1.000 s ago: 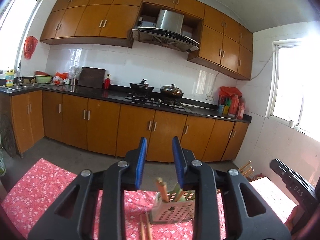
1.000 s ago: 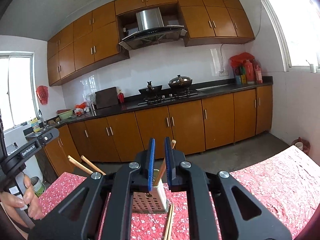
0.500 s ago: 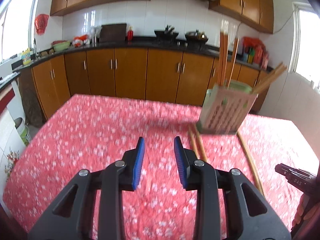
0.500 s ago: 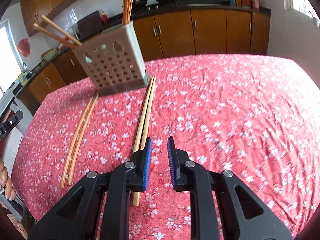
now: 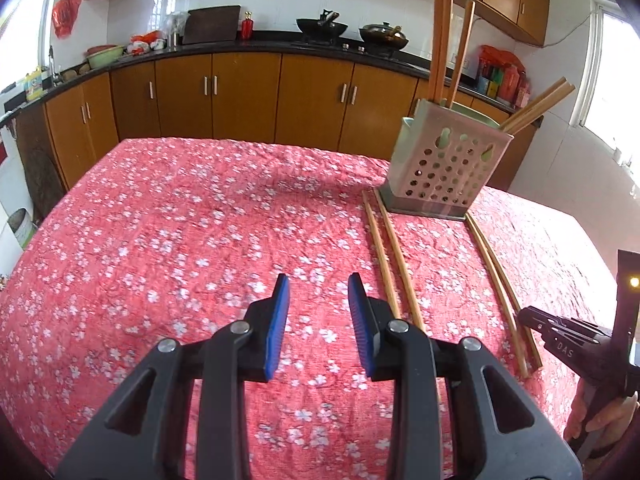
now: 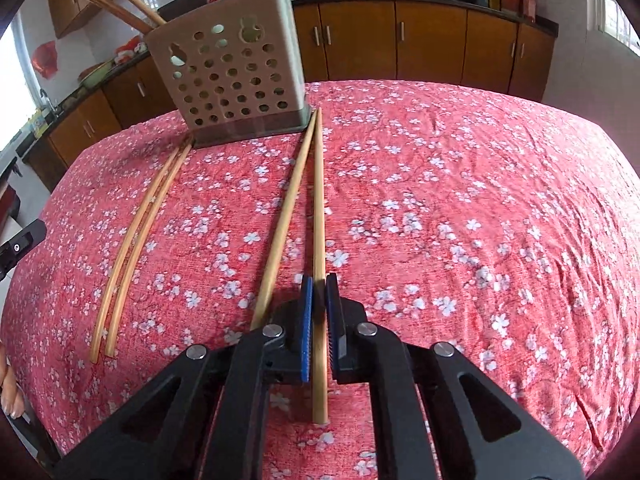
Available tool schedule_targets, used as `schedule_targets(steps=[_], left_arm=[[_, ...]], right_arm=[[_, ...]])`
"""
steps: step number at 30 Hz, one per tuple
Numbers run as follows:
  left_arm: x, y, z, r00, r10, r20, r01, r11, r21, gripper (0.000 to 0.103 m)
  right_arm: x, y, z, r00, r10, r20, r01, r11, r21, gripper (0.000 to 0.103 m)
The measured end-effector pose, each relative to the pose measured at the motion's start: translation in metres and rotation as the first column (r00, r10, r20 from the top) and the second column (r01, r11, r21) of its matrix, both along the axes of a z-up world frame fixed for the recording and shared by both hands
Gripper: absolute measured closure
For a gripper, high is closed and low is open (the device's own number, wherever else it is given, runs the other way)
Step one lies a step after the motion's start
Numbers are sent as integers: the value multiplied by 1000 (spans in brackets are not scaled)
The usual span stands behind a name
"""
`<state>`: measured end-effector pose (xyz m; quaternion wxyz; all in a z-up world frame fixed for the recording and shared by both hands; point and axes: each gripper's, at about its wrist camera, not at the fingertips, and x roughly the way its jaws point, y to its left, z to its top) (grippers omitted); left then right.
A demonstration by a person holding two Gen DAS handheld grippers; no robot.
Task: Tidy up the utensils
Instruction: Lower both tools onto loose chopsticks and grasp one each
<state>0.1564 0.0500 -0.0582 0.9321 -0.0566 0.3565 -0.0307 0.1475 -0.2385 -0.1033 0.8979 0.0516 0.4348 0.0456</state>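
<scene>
Wooden chopsticks are what this task is about, and some are already put away: several stand in the perforated holder (image 5: 446,168) at the far side of the tabletop (image 5: 180,240), which is covered by a red flowered cloth. Four are left lying on the cloth, in two pairs that run from the base of the holder toward the person. The left pair (image 6: 136,236) lies untouched. From the right pair, one chopstick (image 6: 319,264) is now between the jaws of the right gripper (image 6: 319,292), and they have just been closing on it; they stand very narrow, and I judge that they grip it while it lies on the cloth. Its partner (image 6: 280,236) rests just beside. The left gripper (image 5: 319,300) hovers over bare cloth with its jaws partly apart and nothing between them. So the work is about half done, in my judgement.

One second ago both cameras looked across the kitchen at the cabinets, with the holder low in view. Now both grippers are down and tilted toward the tabletop.
</scene>
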Motion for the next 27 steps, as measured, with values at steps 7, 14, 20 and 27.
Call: schedule_targets(steps=[7,14,20,27], left_arm=[[9,-23,-19,992,-100,-78,97,994,-39,75],[17,-48,-38,978,-160,-136,157,987,-34,82],[24,-62,-51,973,-149,-177,157,987,30,94],[38,-30,-52,985,-25,-168,38,996,76,95]], right_arm=[[-2,-42,-1,992,-124,0,124,992,24,96],[-13,-53,-1,993,-120,2,119,992,39,96],[-11,-46,-3,994,-112,6,111,993,33,95],[-4,-36,-5,996,-86,11,86,996,7,95]])
